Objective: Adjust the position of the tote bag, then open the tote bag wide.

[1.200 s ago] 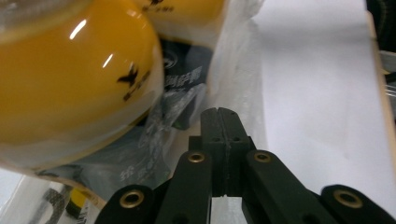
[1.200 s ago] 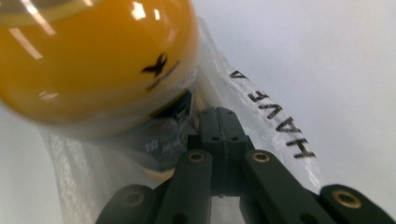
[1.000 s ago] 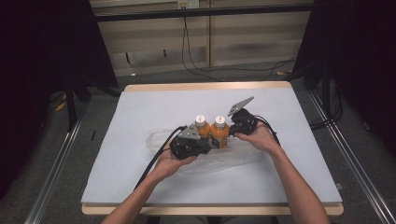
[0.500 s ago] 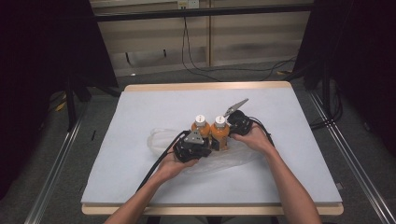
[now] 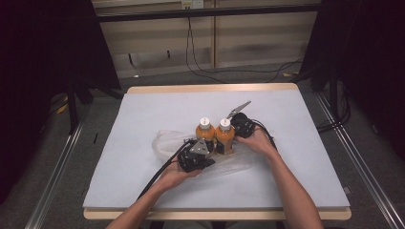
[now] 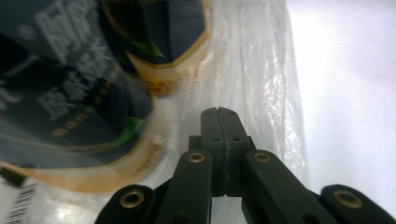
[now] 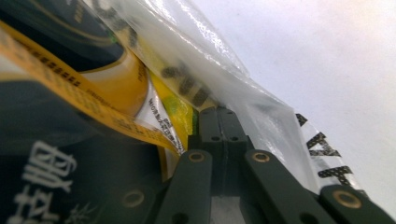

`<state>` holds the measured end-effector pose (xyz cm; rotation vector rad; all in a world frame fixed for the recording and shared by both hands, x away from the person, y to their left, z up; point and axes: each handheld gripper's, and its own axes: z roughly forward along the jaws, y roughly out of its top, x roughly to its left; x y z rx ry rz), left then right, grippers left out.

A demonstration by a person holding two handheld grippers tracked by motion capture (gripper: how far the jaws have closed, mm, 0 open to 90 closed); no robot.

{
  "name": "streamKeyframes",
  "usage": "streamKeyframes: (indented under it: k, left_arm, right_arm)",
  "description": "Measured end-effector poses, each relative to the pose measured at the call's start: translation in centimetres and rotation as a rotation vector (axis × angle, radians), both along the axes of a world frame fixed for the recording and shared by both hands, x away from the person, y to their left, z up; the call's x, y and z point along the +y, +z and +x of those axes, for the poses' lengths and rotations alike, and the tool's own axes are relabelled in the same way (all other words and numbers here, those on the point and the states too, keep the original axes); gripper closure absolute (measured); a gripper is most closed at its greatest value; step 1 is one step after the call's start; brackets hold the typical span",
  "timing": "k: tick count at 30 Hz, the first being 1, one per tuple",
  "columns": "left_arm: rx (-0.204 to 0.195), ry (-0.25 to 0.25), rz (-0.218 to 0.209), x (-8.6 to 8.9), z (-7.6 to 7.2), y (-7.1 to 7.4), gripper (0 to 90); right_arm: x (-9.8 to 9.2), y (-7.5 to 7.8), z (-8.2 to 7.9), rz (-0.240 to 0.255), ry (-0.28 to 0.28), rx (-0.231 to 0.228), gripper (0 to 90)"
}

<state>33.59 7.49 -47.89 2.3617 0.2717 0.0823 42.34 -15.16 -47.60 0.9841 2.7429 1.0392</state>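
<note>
On bottles (image 5: 215, 136): dark labels, pale Chinese characters; both grippers (image 5: 193, 157) (image 5: 239, 128) clenched on plastic bag (image 6: 261, 70).

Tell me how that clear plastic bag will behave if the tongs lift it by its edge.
The plastic bag looks thin and crinkled, so it will probably sag and stretch. With two bottles standing in it, it is likely bottom-heavy. Its glossy film may slip from the shut left tongs.

A table (image 5: 143, 109) is seen from above, its top covered by a pale blue-grey sheet and edged by a light wooden rim at the far and near sides. A clear plastic bag (image 5: 165, 143) is spread flat near the middle, slightly toward the near edge. Two orange bottles (image 5: 204, 136) with white caps are stood upright on the bag, side by side and touching.
</note>
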Motion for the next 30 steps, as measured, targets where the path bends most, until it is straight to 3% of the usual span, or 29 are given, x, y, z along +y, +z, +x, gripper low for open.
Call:
streamKeyframes:
  k: [7,8,13,21,23,27,30]
  left_arm:
    - [-0.004,-0.006,0.001,-0.2,-0.5,0.0,90.0]
    - [0.006,-0.028,0.010,-0.1,-0.4,0.1,90.0]
    - [0.021,-0.034,-0.007,-0.1,-0.6,0.0,90.0]
    - [0.035,-0.062,0.009,-0.1,-1.0,0.2,90.0]
    - [0.025,-0.057,0.000,-0.1,-1.3,0.1,90.0]
    - [0.015,-0.063,0.020,-0.3,-1.5,0.2,90.0]
    - [0.026,-0.061,-0.007,-0.3,-1.9,0.1,90.0]
  right_arm:
    - [0.2,0.1,0.1,-0.012,-0.019,0.013,90.0]
    - [0.2,0.1,0.2,-0.012,-0.022,0.011,90.0]
    - [0.2,0.1,0.7,-0.014,-0.032,0.009,90.0]
    - [0.3,0.0,1.1,-0.013,-0.059,0.006,90.0]
    - [0.4,0.0,1.1,-0.010,-0.065,0.013,90.0]
    - [0.4,0.0,1.2,-0.015,-0.071,0.007,90.0]
    - [0.4,0.0,1.3,-0.010,-0.077,0.006,90.0]
